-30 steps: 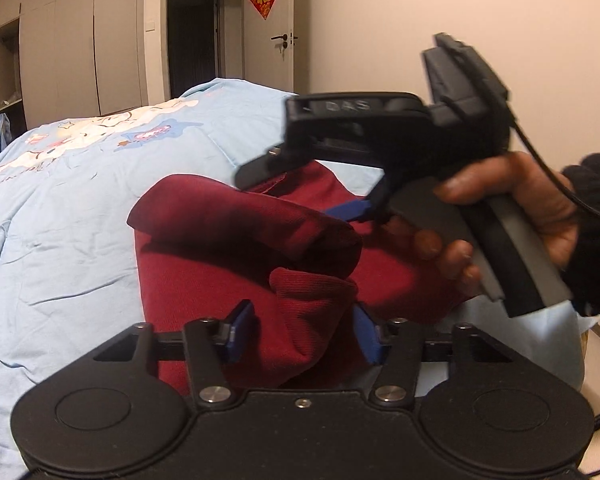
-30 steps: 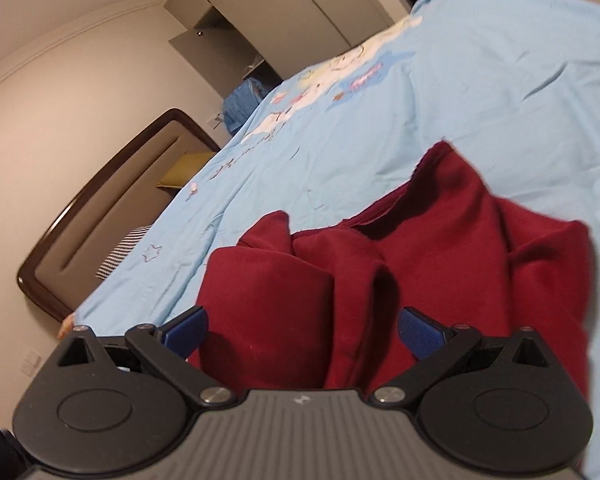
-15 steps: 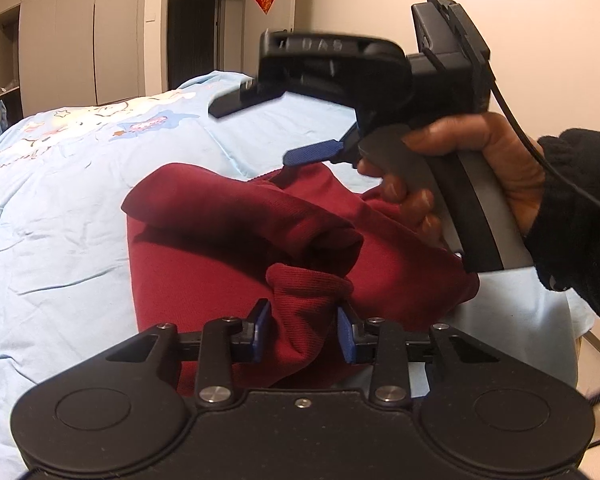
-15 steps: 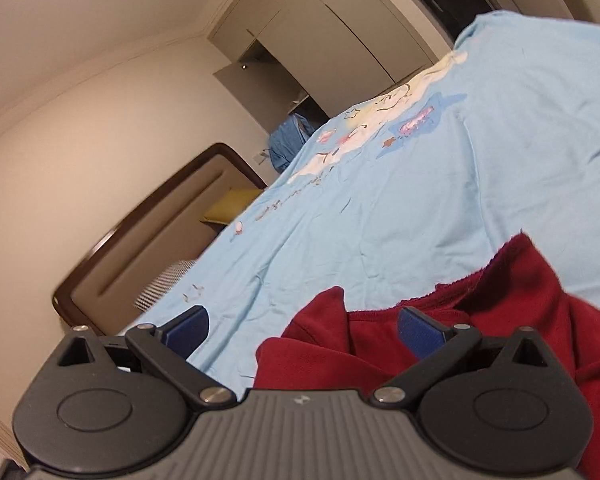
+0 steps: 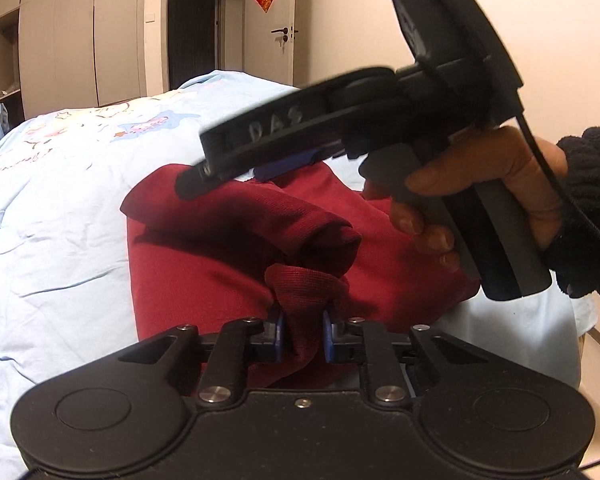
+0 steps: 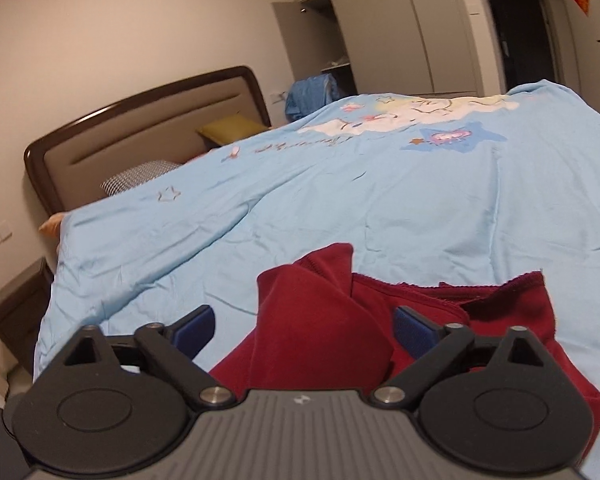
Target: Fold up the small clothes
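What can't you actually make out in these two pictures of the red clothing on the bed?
- Red garment: its kind is unclear; it lies bunched, its near part hidden behind the left hand-held gripper, whose jaws are closing on a fold.
- Right hand-held gripper: blurred in the left view, far finger hidden.
- Blue bundle by the wardrobe: too small.

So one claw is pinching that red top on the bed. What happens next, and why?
Probably finish the pinch, then lift: the left gripper is closing on a bunched fold of the red garment, while the right gripper, closing too, hangs above it, gripping nothing.
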Demonstrator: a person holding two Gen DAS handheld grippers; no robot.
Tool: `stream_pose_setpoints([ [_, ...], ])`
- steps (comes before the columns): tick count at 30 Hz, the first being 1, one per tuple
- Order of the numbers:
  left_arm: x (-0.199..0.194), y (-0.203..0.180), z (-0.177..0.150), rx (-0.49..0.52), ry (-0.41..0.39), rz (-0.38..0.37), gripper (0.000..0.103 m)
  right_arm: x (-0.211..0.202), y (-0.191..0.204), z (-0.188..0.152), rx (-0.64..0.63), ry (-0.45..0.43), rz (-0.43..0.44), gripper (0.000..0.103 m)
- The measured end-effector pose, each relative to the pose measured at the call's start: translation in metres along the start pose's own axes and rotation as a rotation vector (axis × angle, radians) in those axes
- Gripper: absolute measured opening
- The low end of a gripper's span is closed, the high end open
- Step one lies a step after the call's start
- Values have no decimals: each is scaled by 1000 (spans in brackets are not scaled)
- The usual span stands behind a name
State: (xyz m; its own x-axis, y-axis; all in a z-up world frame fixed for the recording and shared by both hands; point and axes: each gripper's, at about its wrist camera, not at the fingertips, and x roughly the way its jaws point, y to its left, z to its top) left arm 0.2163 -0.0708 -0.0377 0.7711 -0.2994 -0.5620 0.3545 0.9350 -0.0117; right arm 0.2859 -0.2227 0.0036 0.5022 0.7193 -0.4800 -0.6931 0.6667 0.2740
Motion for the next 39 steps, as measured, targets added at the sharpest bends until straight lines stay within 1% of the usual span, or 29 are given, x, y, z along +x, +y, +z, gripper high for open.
stream_pose_setpoints([
  [1,-1,-1,0,2,0,2,18,0,0,-2,2,6,-3,85],
  [3,-2,-3,1,11,-1,8,16,0,-3,-5,16,16,-9,75],
  [4,-2,-4,1,16,-2,11,14,-1,-5,-7,23,18,-12,71],
  [5,-3,-5,1,20,-2,15,13,-3,-6,-8,28,19,-15,64],
  [6,-4,-7,1,23,-4,19,12,-5,-7,-10,30,20,-21,54],
  [7,-4,-8,1,27,-5,21,11,-7,-9,-12,31,20,-29,49],
  [9,-5,-11,2,34,-9,27,9,-12,-12,-15,37,13,-46,25],
  [12,-8,-16,3,53,-23,30,8,-23,-20,-18,75,-18,-72,14],
  [15,-9,-23,6,84,-35,21,8,-38,-34,-21,143,-61,-93,10],
  [22,-8,-47,16,160,-64,-42,8,-77,-69,-29,282,-151,-144,9],
  [25,-6,-62,13,207,-58,-60,8,-91,-80,-37,317,-163,-178,9],
  [28,-2,-72,8,243,-34,-63,8,-98,-92,-48,357,-152,-201,9],
  [30,1,-74,4,245,-19,-65,8,-99,-96,-57,371,-139,-218,9],
  [35,4,-70,6,212,0,-75,8,-97,-101,-73,412,-124,-237,9],
  [39,-1,-74,12,189,-29,-81,7,-97,-101,-76,423,-136,-247,10],
])
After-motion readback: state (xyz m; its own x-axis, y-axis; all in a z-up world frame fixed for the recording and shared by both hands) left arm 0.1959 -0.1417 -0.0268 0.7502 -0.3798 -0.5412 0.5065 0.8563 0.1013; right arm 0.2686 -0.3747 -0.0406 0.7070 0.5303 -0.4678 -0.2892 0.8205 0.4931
